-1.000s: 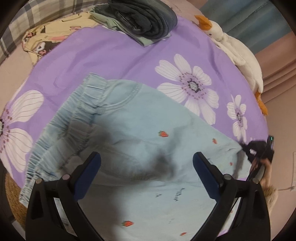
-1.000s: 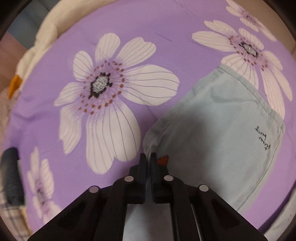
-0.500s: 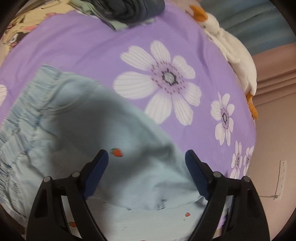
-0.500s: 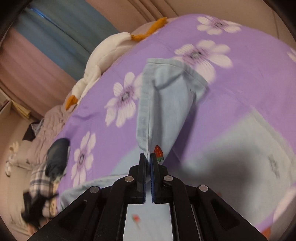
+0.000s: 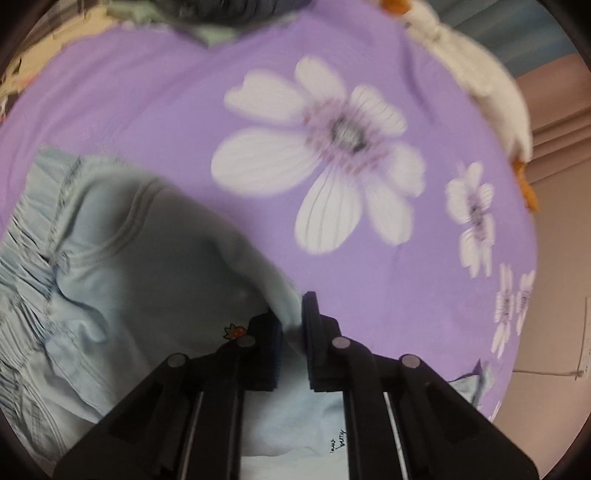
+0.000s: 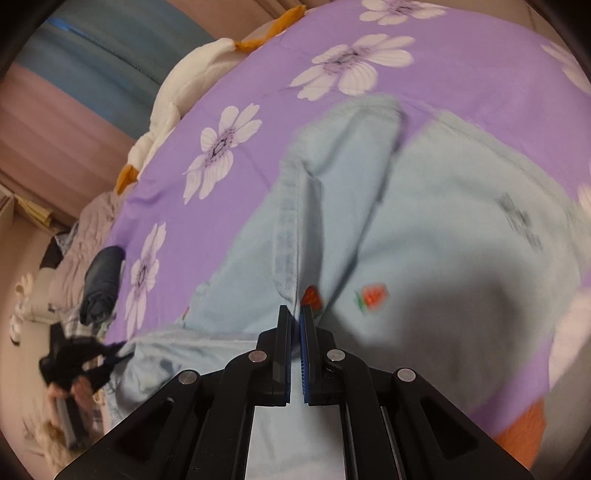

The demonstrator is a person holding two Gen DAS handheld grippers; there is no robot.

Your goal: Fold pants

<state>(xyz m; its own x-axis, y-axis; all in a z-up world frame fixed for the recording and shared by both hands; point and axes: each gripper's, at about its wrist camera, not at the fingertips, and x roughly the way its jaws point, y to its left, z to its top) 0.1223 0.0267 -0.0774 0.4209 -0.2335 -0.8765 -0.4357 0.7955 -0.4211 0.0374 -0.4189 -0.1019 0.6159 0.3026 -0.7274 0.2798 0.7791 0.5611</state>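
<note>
Light blue pants (image 5: 140, 266) with small strawberry prints lie on a purple flowered bedspread (image 5: 192, 96). In the left wrist view my left gripper (image 5: 291, 325) is shut on a fold of the pants' edge, the elastic waistband (image 5: 26, 254) at the left. In the right wrist view my right gripper (image 6: 296, 314) is shut on a hem of the pants (image 6: 424, 229) and holds a leg lifted over the rest of the garment. My left gripper also shows in the right wrist view (image 6: 79, 360), far left.
A white plush goose (image 5: 476, 74) lies along the bed's far right edge. Folded dark clothes (image 5: 229, 7) sit at the far end, also visible in the right wrist view (image 6: 101, 286). Curtains (image 6: 92, 74) hang beyond the bed.
My left gripper was open above the pants and has closed on their edge. My right gripper has lifted the leg hem and carried it over the pants.
</note>
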